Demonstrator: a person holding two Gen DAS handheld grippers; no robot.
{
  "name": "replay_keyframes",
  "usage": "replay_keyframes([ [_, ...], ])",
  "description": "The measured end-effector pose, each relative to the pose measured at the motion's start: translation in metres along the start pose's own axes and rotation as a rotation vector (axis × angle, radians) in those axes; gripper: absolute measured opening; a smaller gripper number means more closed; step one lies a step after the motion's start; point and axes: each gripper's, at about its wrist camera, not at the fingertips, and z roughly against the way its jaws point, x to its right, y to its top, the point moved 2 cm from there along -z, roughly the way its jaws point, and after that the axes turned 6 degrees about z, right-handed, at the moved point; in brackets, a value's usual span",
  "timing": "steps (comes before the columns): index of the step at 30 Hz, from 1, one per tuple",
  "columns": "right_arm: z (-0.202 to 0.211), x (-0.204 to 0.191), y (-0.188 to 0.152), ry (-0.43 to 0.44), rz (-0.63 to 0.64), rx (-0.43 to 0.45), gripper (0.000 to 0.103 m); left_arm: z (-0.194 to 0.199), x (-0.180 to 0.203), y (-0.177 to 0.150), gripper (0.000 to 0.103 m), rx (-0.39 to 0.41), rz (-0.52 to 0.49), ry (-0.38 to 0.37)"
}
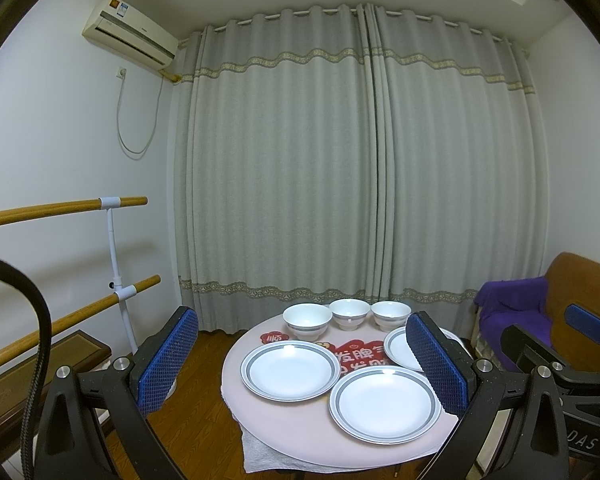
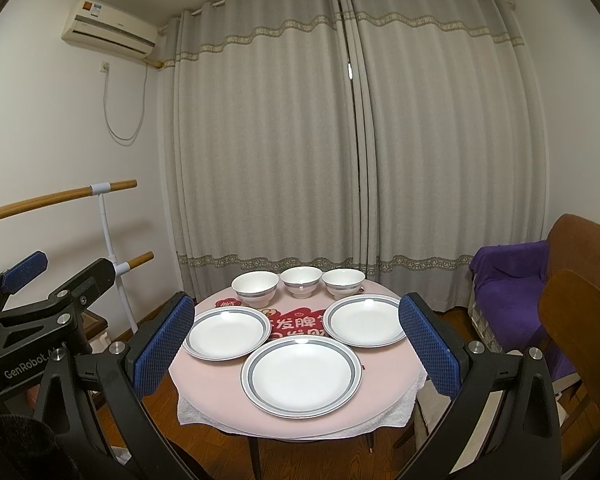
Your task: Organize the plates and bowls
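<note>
Grey curtains (image 2: 340, 140) are drawn behind a round pink table (image 2: 204, 376), on which three white plates (image 2: 302, 374) are laid in a triangle, with three white bowls (image 2: 300, 280) lined up behind them. Both the left gripper (image 1: 300, 364) and right gripper (image 2: 296, 344) are held spread wide, nothing grasped, short of the table.

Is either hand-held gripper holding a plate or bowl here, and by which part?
Nothing is held. The left hand-held gripper and right hand-held gripper are both open, short of the table.

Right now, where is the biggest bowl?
The biggest bowl stands at the left end of the bowl row on the far side of the round table, just behind the left plate.
</note>
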Motion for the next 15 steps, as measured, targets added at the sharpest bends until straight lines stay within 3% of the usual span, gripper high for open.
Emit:
replay_keyframes([
  [15,-0.0024,0.0014,0.0012,0.006,-0.008,-0.002,0.103,-0.0002,0.0020,0.0032,0.102,-0.010,-0.003,-0.005],
])
